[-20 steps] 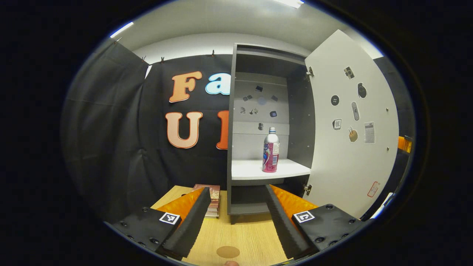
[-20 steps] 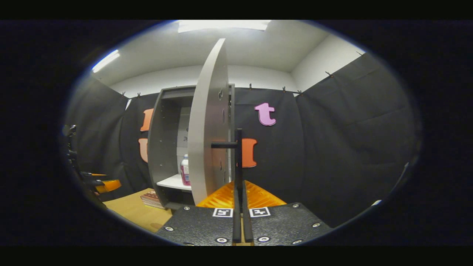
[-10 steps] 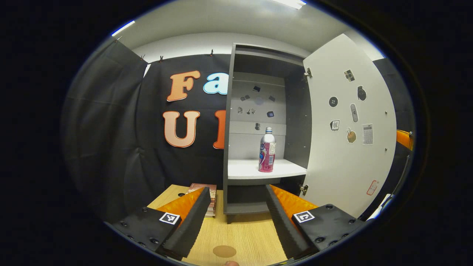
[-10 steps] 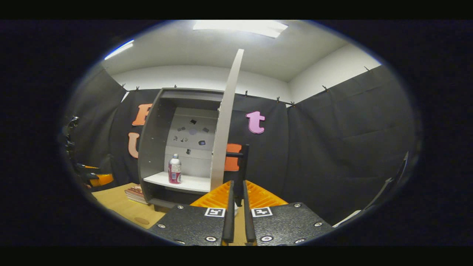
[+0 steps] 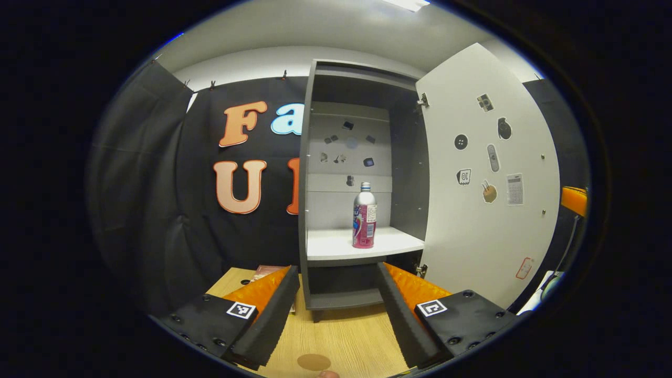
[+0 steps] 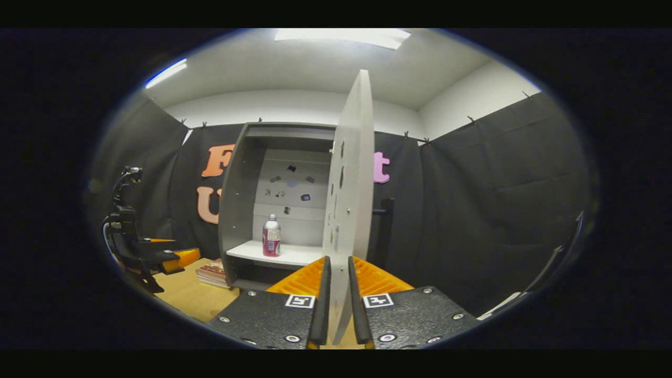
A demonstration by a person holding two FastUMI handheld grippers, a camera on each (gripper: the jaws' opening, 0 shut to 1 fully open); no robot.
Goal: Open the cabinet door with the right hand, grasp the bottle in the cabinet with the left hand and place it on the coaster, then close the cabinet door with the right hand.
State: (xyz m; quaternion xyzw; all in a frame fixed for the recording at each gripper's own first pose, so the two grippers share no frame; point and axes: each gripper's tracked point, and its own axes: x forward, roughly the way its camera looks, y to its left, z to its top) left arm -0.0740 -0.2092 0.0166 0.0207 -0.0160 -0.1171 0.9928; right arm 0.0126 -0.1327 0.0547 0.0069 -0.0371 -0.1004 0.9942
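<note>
The grey cabinet (image 5: 310, 157) stands open, and its white door (image 5: 483, 173) is swung out to the right. A pink and white bottle (image 5: 364, 223) stands upright on the white shelf (image 5: 336, 245). My left gripper (image 5: 337, 270) is open and empty, low in front of the cabinet and short of the shelf. A round brown coaster (image 5: 313, 361) lies on the table just below it. In the right gripper view, the door (image 6: 349, 210) is edge-on, its dark handle (image 6: 386, 226) off to the right. My right gripper (image 6: 337, 262) is narrowly open, the door's edge showing through the gap beyond it.
A stack of books (image 6: 212, 272) lies on the wooden table (image 6: 189, 296) left of the cabinet foot. The left gripper (image 6: 173, 257) and its holder show at the far left of the right gripper view. Black cloth walls close the booth behind and to the sides.
My right gripper has let go of the door handle and drawn back, its fingers parting. The door has swung wider. My left gripper has drifted slightly, with the cabinet now more central.
</note>
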